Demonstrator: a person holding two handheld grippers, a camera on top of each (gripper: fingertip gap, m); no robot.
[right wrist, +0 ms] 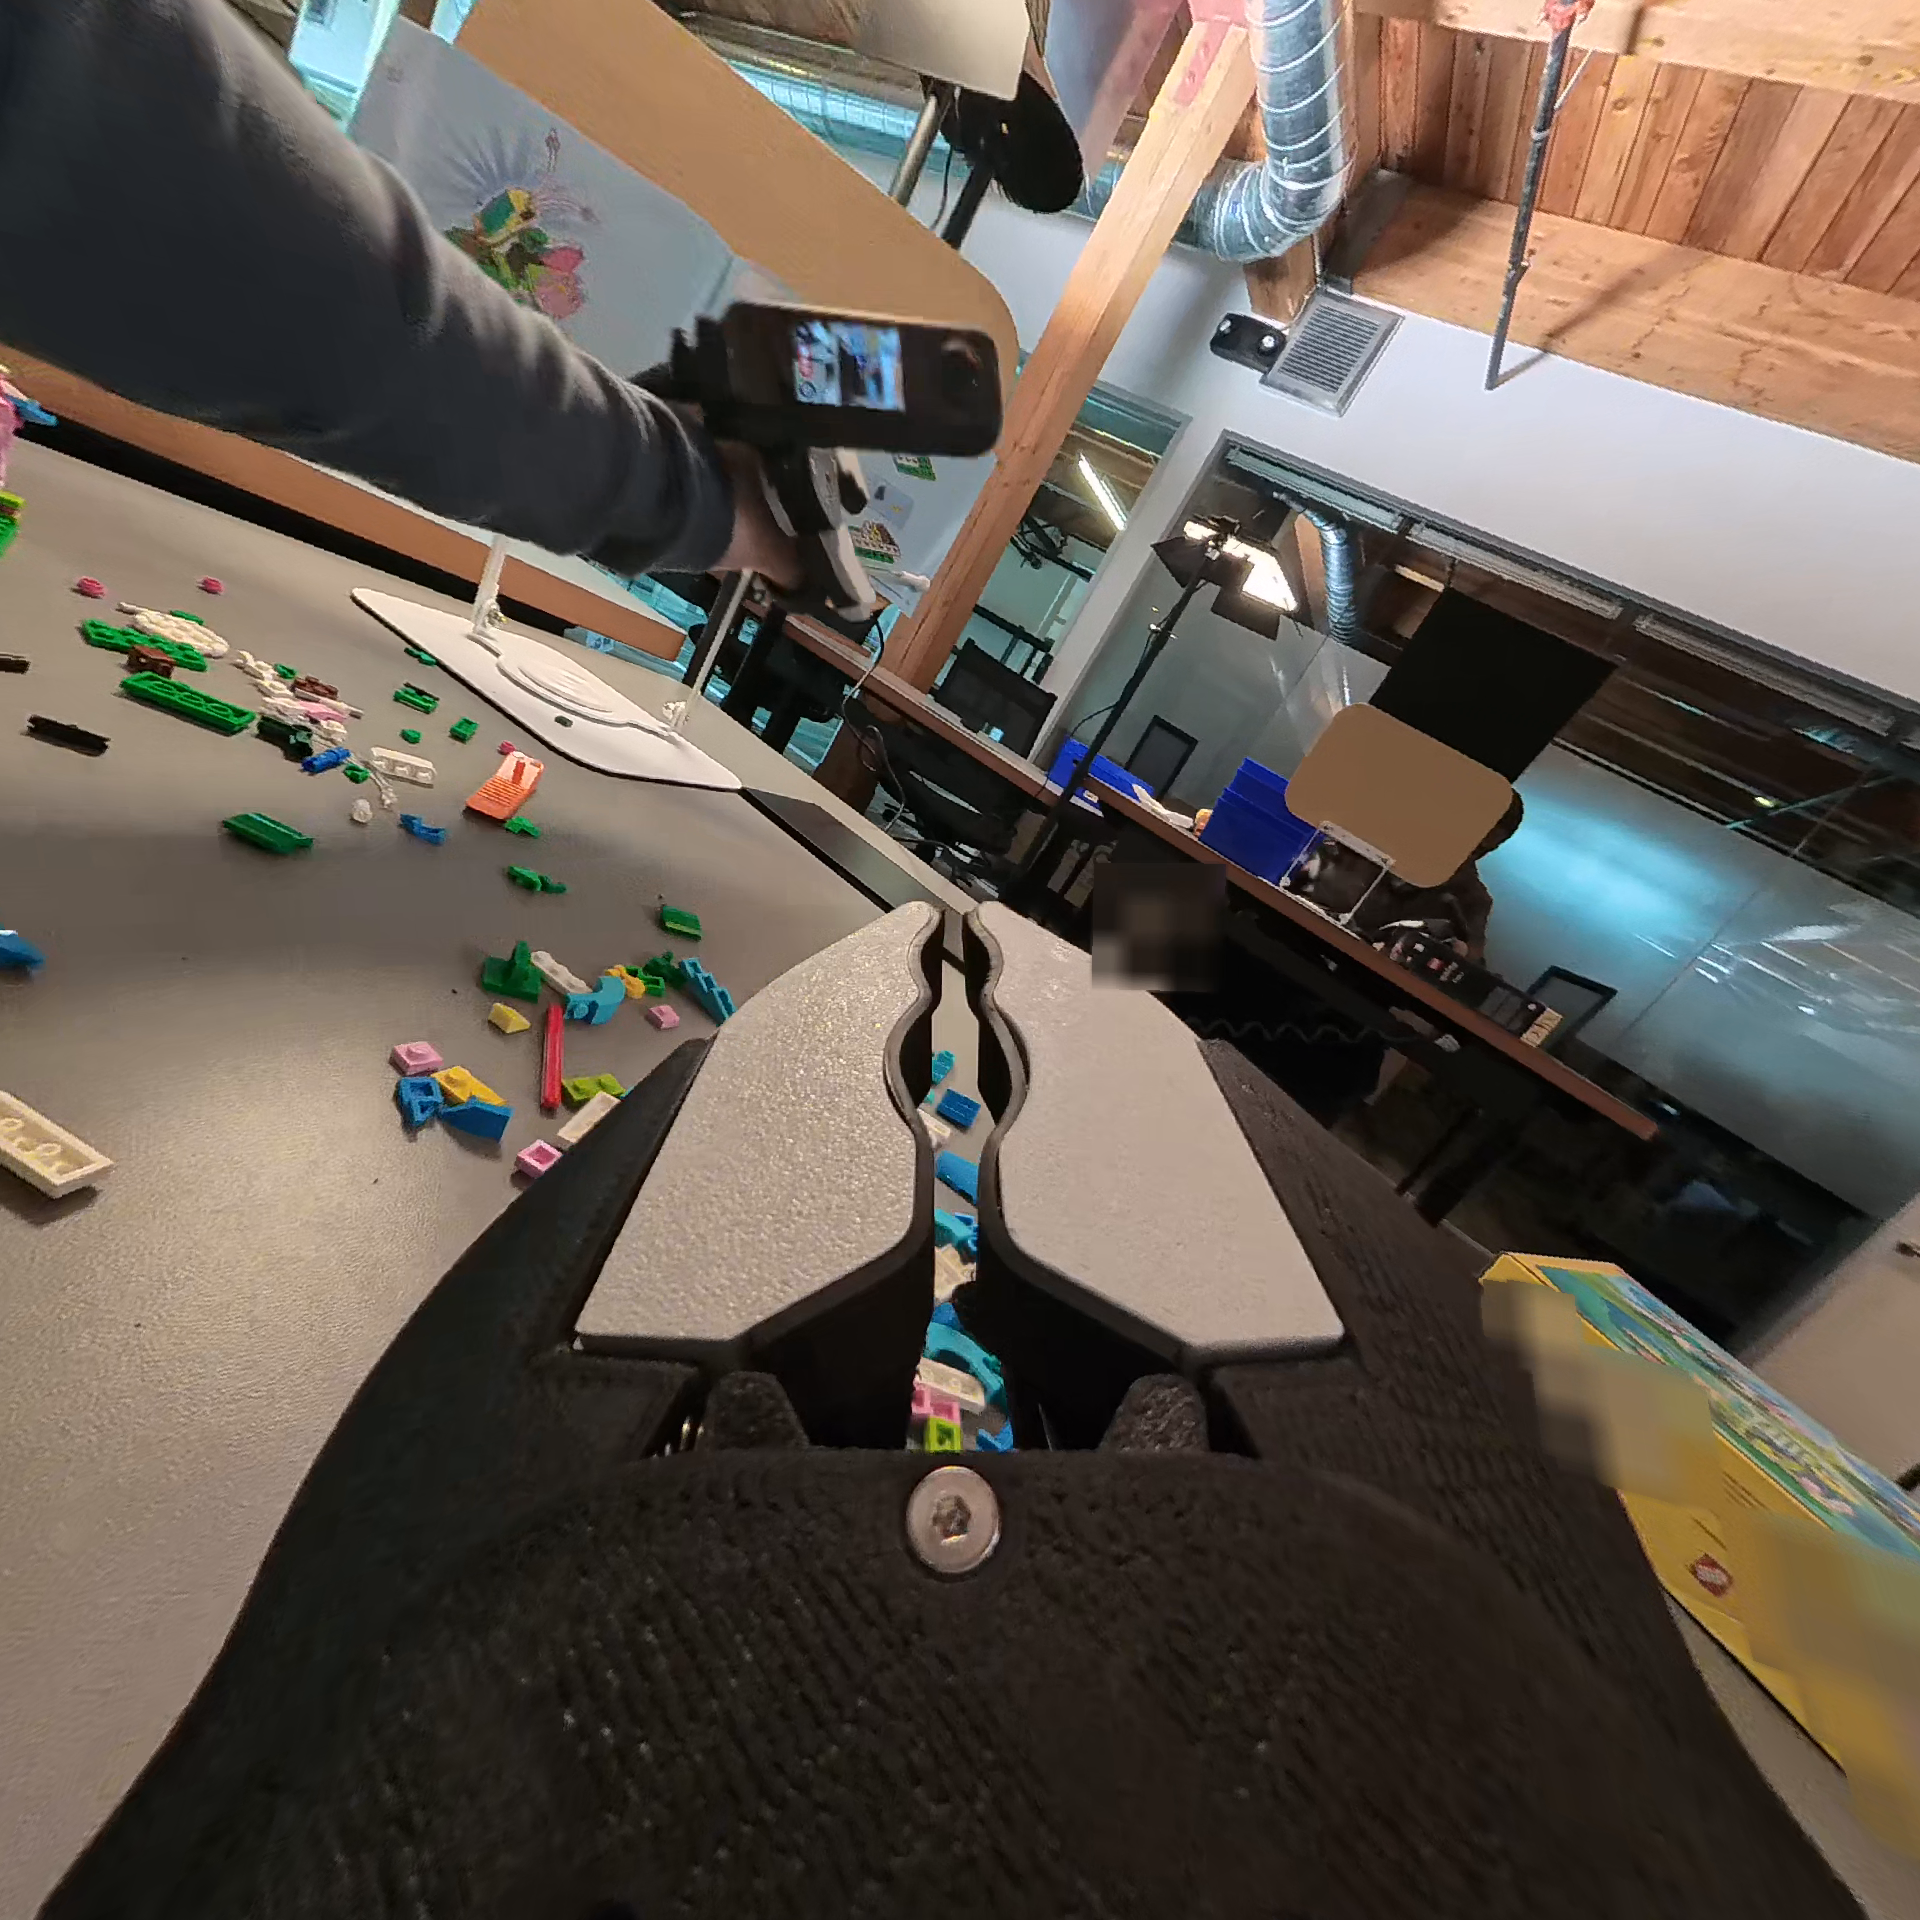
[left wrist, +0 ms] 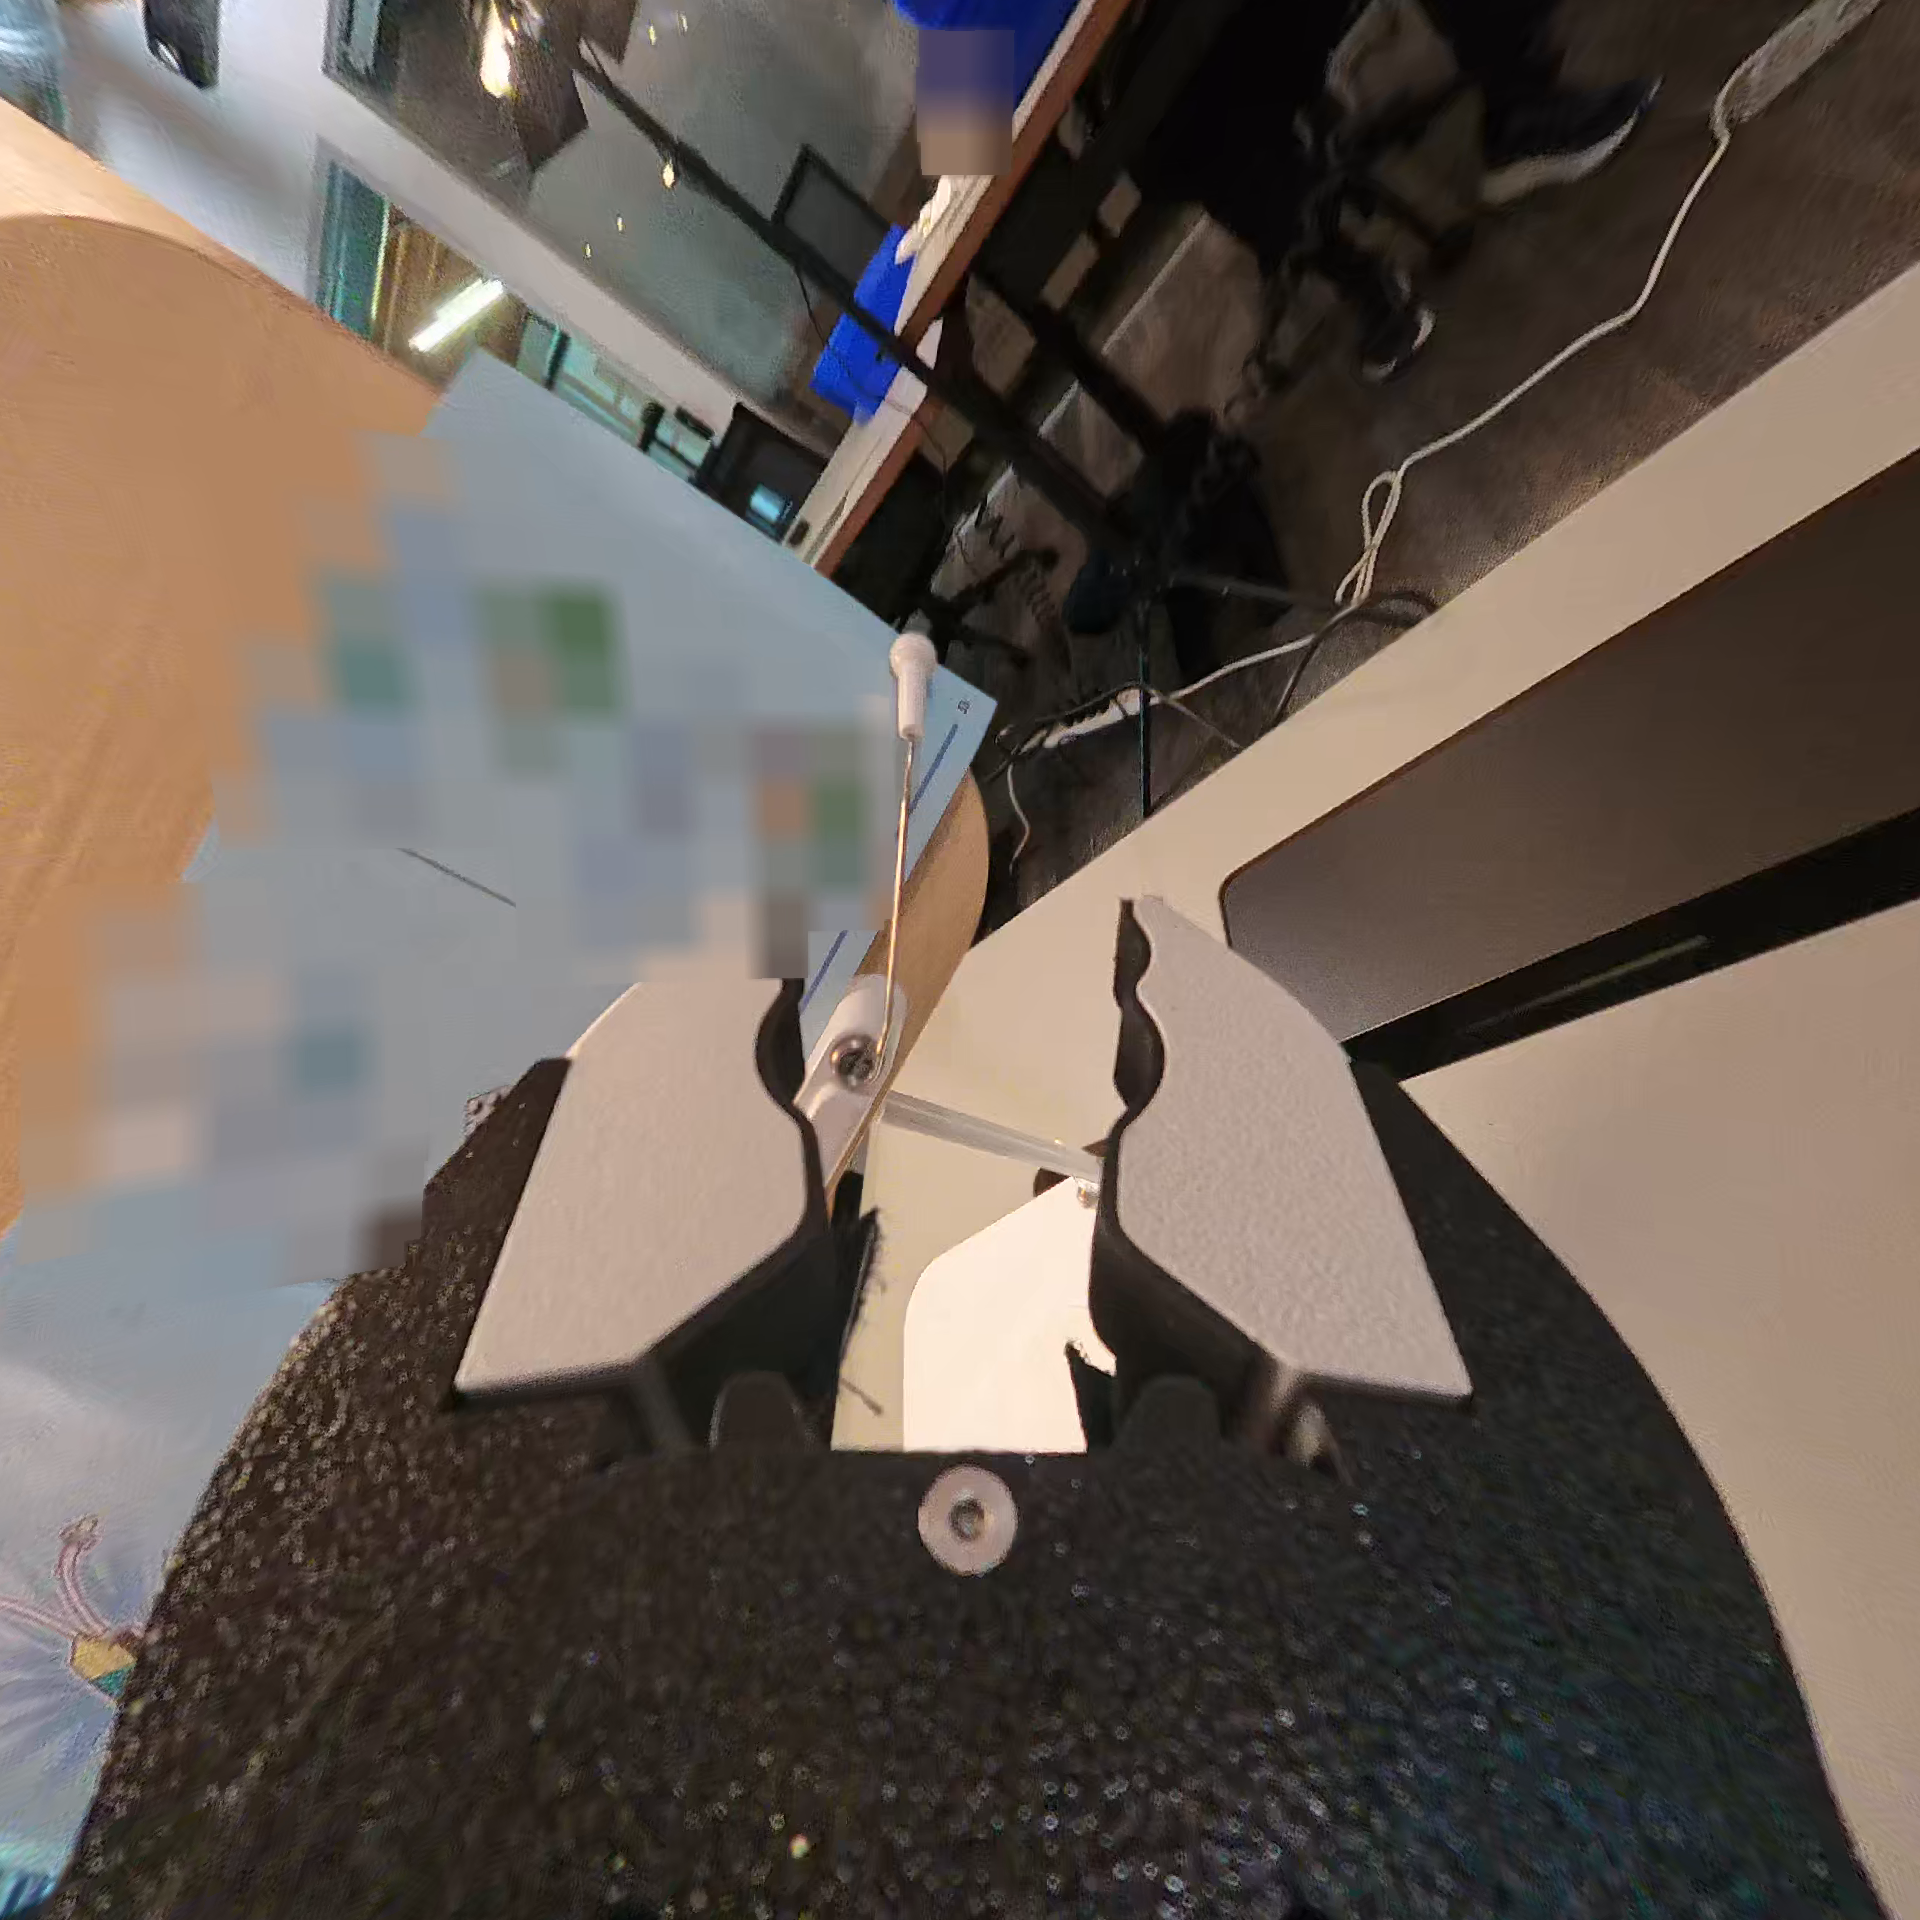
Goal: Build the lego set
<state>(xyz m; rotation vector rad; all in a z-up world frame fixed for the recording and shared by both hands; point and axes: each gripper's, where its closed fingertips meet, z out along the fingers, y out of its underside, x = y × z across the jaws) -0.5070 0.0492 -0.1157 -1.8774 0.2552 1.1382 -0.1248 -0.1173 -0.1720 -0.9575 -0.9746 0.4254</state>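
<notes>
My left gripper (left wrist: 956, 956) is open and empty. It points at the right edge of the instruction booklet (left wrist: 644, 582), which leans on a tan board stand (left wrist: 945, 894) with a white base (left wrist: 997, 1320) and a clear rod (left wrist: 977, 1127). My right gripper (right wrist: 956, 920) is shut with nothing visible between its tips, raised above the grey table (right wrist: 208, 1351). Many loose Lego pieces (right wrist: 540, 997) lie scattered there, with more under the right gripper's fingers. In the right wrist view the left gripper (right wrist: 847, 582) shows held by a grey-sleeved arm by the stand (right wrist: 582, 686).
A yellow Lego box (right wrist: 1714, 1455) lies at the right edge of the table. An orange brick separator (right wrist: 506, 784), a green plate (right wrist: 187, 701) and a white plate (right wrist: 47, 1143) lie among the pieces. Other desks with blue bins (right wrist: 1257, 821) and cables on the floor (left wrist: 1455, 416) are beyond. Across from one pair of fingers to the other is roughly 40 centimetres.
</notes>
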